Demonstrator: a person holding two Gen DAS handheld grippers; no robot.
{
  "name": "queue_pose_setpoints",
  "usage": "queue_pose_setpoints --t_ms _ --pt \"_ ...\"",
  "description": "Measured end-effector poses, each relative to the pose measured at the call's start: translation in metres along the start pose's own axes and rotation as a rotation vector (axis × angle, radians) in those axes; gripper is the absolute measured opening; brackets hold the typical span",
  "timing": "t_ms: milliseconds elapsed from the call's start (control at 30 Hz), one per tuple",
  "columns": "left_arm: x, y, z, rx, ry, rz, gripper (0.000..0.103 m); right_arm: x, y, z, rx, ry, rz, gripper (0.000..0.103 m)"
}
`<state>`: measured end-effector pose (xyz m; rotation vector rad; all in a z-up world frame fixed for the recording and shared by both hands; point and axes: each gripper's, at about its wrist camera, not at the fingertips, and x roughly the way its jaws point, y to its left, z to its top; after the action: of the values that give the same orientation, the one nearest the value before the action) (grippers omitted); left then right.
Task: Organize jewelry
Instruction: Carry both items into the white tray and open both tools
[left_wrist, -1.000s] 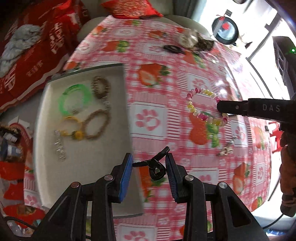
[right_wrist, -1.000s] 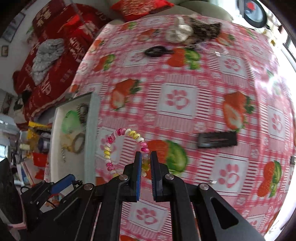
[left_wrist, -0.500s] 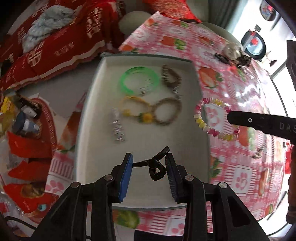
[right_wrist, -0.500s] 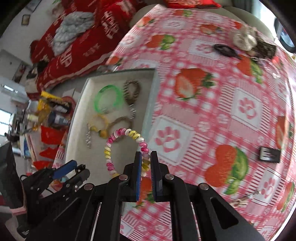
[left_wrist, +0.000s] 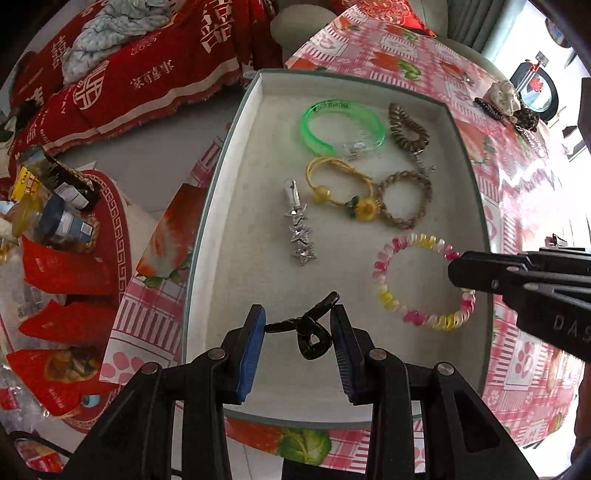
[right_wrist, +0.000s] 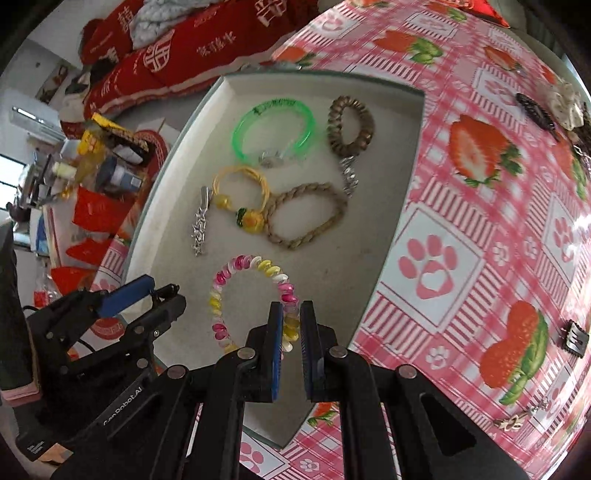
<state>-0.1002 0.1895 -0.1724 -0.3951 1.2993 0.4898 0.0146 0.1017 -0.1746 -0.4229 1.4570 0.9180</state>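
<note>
The left gripper (left_wrist: 298, 325) is clenched on a black clip (left_wrist: 308, 330) above the near edge of the tray (left_wrist: 236, 236). The right gripper (right_wrist: 291, 332) pinches a pink-yellow coil bracelet (right_wrist: 255, 291) above the tray's near right part, beside a rope ring (right_wrist: 306, 216).

Strawberry tablecloth (right_wrist: 476, 236), red blanket w/ white script (left_wrist: 155, 77), red packets (left_wrist: 62, 273)

Both grippers moved off tablecloth (right_wrist: 461, 229) to over tray (left_wrist: 229, 221); coil bracelet (left_wrist: 417, 280) & black clip (left_wrist: 310, 332) now frame-center above it.
</note>
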Motion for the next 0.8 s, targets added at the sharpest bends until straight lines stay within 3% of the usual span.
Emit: queue_pose_setpoints --t_ms 367,800 --pt "0.018 0.008 0.011 -0.015 0.010 0.022 0.043 0.027 -0.003 0.009 0.017 0.020 -0.071 0.010" --pt "0.024 0.008 0.022 -0.007 0.012 0.042 0.043 0.029 -0.012 0.034 0.026 0.000 -0.096 0.010"
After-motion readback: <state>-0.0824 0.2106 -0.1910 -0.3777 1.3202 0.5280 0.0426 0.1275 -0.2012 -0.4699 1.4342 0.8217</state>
